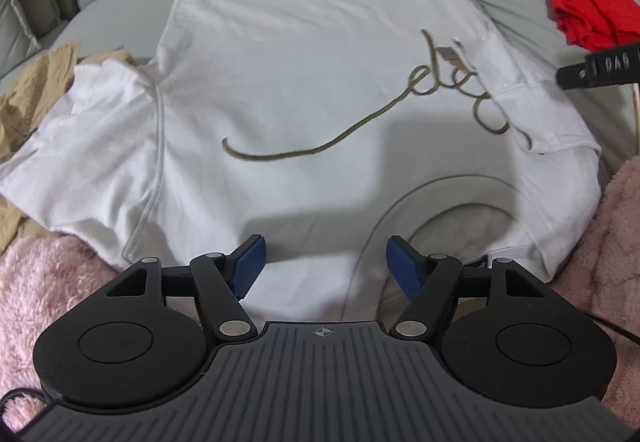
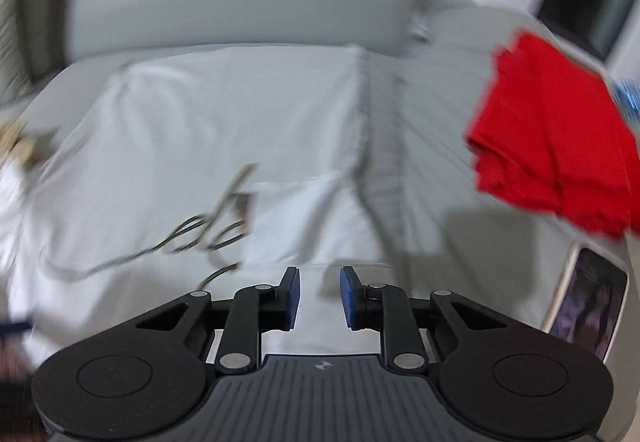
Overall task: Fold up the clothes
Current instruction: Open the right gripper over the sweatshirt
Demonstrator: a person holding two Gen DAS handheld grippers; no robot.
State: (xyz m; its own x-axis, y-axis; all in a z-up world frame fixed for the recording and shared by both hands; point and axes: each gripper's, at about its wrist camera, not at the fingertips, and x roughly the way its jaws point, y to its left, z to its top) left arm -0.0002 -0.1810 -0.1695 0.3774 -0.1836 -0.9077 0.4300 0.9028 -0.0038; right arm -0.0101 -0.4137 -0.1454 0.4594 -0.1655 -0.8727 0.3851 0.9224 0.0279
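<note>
Hovering wide and empty, the left gripper (image 1: 324, 266) misses nothing; the right gripper (image 2: 319, 298), narrow and empty, risks snagging the white shirt's (image 1: 280, 61) folded sleeve (image 1: 516, 69).

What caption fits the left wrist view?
Open left gripper above white cotton T-shirt, right sleeve folded in, red folded garment beyond.

The white shirt (image 1: 280, 89) carries olive cursive script (image 1: 432, 89) across its chest; only "el" reads clearly (the rest curls under a folded sleeve). Raised characters on the black part (image 1: 600, 69) at the right edge stay illegible.
</note>
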